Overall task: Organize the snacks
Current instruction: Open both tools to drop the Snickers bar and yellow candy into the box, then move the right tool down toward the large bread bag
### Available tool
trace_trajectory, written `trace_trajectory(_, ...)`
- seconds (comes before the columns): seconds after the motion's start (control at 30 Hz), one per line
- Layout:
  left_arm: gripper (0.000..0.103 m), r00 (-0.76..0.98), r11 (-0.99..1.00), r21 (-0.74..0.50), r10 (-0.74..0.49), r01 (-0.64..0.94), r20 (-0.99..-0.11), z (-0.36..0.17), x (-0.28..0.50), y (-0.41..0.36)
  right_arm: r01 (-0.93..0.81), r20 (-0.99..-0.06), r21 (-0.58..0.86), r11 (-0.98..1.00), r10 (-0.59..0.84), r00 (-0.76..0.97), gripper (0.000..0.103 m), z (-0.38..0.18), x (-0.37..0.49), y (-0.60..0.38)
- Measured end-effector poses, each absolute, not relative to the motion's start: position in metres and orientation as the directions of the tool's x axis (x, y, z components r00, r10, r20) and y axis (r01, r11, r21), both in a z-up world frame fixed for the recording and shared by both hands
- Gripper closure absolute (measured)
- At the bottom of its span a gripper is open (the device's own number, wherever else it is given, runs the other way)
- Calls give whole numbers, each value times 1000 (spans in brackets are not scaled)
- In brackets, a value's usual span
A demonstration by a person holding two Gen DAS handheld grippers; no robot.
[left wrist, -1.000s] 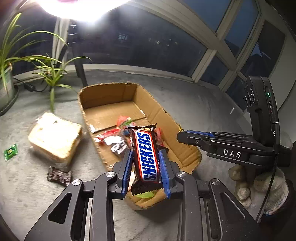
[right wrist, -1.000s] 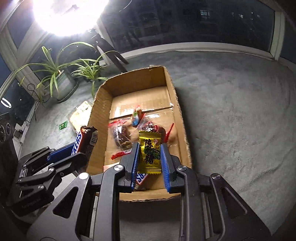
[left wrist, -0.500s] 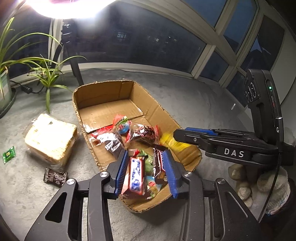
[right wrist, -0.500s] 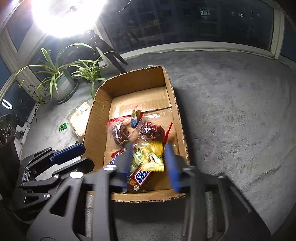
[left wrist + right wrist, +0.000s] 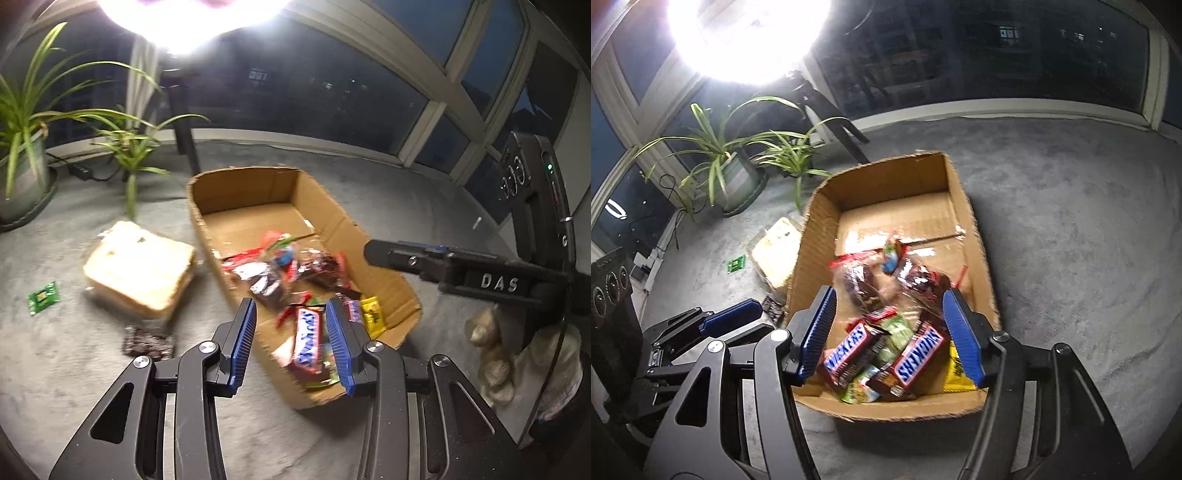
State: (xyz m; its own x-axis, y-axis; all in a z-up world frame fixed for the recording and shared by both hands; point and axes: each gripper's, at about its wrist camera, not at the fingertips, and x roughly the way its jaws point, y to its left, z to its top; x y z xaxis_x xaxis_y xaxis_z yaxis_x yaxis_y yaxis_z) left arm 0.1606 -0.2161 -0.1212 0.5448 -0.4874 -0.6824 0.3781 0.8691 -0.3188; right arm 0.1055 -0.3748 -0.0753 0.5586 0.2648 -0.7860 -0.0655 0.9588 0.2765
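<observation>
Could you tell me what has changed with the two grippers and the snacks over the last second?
The left gripper let go of its Snickers bar, which dropped into the cardboard box. The right gripper released the yellow candy packet, now in the box's near corner; both have just been opening, nothing between them. The bread, brownie packet and green sachet stayed on the carpet.

Two chocolate bars (image 5: 849, 352) (image 5: 918, 356) in the cardboard box (image 5: 886, 177) read "SNICKERS". The right gripper (image 5: 399, 254) bears the white letters "DAS".
</observation>
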Motion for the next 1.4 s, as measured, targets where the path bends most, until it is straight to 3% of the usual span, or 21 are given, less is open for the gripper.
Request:
trace_trajectory(0.47,65,599,925,-308,-380,224,-705,-132,147,-126,-251,-756,293,923,384,530,40,-52,137,-302)
trace_trajectory(0.77,65,612,931,-336,-351,145,-709,-136,144,-78,-387,-804,289,876,441,398,40,-70,182,-228)
trace_trajectory(1.33,65,626,921,-379,-346,85,-699,-135,133,-28,-386,-930,71,920,201,308,40,-147,263,-143)
trace_trajectory(1.4,65,629,925,-370,-338,84,-700,-133,133,-24,-384,-936,55,922,181,302,33,-152,267,-142)
